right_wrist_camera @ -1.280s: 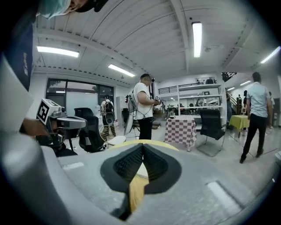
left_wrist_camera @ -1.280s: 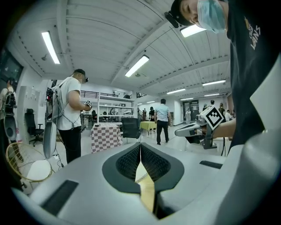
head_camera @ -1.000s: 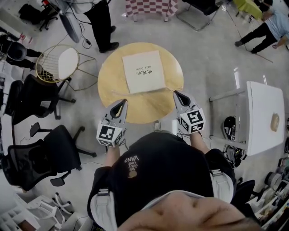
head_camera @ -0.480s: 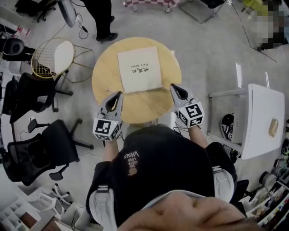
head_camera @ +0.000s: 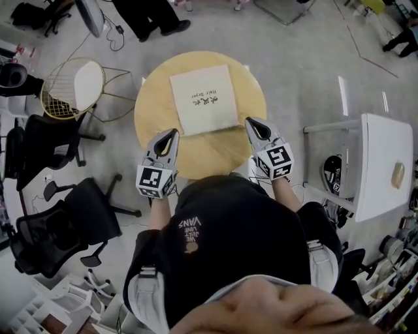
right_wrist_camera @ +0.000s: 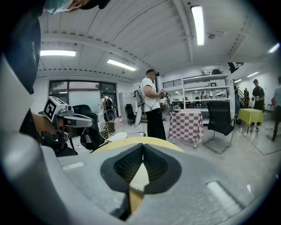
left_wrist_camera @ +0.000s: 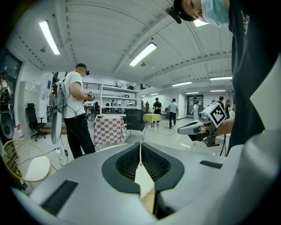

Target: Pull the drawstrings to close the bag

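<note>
A flat cream drawstring bag [head_camera: 204, 99] with small dark print lies on the round wooden table [head_camera: 154, 114], its strings too small to make out. My left gripper [head_camera: 174, 134] hovers over the table's near left part, just short of the bag's near left corner, shut and empty. My right gripper [head_camera: 249, 122] sits by the bag's near right corner, also shut with nothing in it. In the left gripper view the jaws [left_wrist_camera: 140, 154] meet in a line, and the right gripper [left_wrist_camera: 198, 127] shows across. The right gripper view shows its closed jaws [right_wrist_camera: 142, 148] and the left gripper [right_wrist_camera: 72, 119].
A wire chair with a white seat [head_camera: 73, 88] stands left of the table. Black office chairs [head_camera: 46, 140] crowd the left side. A white table [head_camera: 385, 166] is at the right. A person [head_camera: 147, 13] stands beyond the table, near a checkered table [left_wrist_camera: 107, 129].
Both grippers hold their places at the table's near edge, still shut. The head view has shifted a little, and the standing person beyond the table has moved farther off.
</note>
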Demonstrator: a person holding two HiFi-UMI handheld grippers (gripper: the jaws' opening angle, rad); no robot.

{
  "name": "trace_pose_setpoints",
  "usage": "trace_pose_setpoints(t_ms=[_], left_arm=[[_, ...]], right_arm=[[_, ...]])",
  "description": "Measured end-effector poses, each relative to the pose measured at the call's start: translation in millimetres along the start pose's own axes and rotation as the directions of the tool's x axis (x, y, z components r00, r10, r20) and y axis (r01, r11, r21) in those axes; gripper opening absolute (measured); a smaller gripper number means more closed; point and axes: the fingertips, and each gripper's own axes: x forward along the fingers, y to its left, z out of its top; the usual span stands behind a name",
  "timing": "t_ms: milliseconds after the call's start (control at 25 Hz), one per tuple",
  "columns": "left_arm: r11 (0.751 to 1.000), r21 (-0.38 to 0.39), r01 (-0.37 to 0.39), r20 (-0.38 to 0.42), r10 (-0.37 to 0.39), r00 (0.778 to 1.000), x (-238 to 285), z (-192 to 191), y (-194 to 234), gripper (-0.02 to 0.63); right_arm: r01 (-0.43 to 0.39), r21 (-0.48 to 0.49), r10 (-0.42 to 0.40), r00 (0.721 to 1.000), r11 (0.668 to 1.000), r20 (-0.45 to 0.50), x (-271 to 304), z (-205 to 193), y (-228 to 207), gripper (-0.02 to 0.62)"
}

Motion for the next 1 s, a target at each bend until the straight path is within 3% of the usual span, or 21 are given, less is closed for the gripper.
trace_pose_setpoints(t_ms=[440, 800, 1000], left_arm=[[0.990, 0.033, 0.139, -0.112, -0.135, 0.985, 17, -47, 13, 0.005], [0.972, 0.070, 0.225, -0.256, -0.201, 0.946, 42, -98, 15, 0.011], [0.969, 0.053, 0.242, -0.319, -0.213, 0.923, 49, -124, 17, 0.024]], right_arm=[[0.078, -0.024, -0.080, 0.995, 0.997, -0.063, 23, -23, -2, 0.000], [0.050, -0.099, -0.071, 0.973, 0.994, -0.221, 47, -75, -22, 0.000], [0.015, -0.104, -0.046, 0.952, 0.994, -0.302, 54, -102, -26, 0.000]])
